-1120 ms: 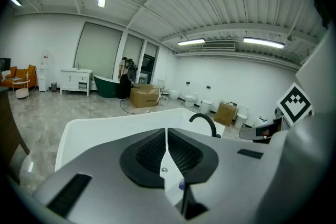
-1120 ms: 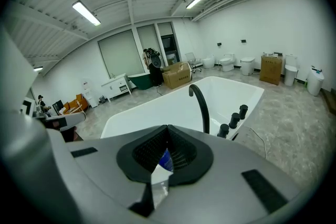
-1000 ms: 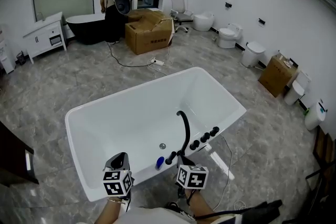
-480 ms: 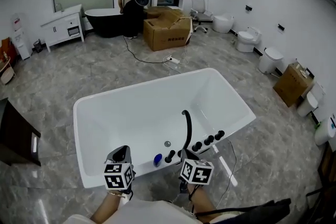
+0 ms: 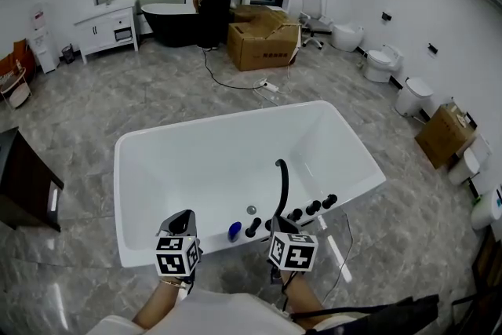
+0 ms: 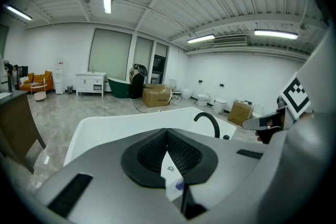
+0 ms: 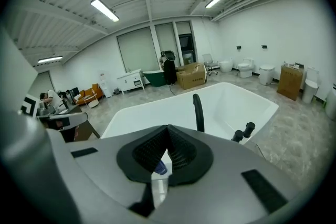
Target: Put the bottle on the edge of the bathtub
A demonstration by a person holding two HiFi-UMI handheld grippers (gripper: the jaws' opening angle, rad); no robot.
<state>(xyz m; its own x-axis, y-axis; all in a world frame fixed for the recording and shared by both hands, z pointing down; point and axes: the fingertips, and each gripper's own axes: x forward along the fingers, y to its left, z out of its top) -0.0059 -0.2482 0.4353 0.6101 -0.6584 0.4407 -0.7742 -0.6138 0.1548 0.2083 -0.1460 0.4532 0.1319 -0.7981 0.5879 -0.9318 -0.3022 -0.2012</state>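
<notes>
A small blue bottle stands upright on the near rim of the white bathtub, between my two grippers. My left gripper hovers at the rim just left of it, shut and empty. My right gripper is just right of it, by the black faucet, also shut with nothing held. In the left gripper view the pads meet, and a bit of the blue bottle shows below them. In the right gripper view the pads also meet, above the bottle's blue cap.
Black knobs line the tub's near right rim. On the floor beyond are a cable, a cardboard box, a black bathtub with a person beside it, a white cabinet and toilets. Dark furniture stands at left.
The head view has swung to the left, so the tub and room sit further right in the frame. Both grippers and the bottle keep their places at the near rim.
</notes>
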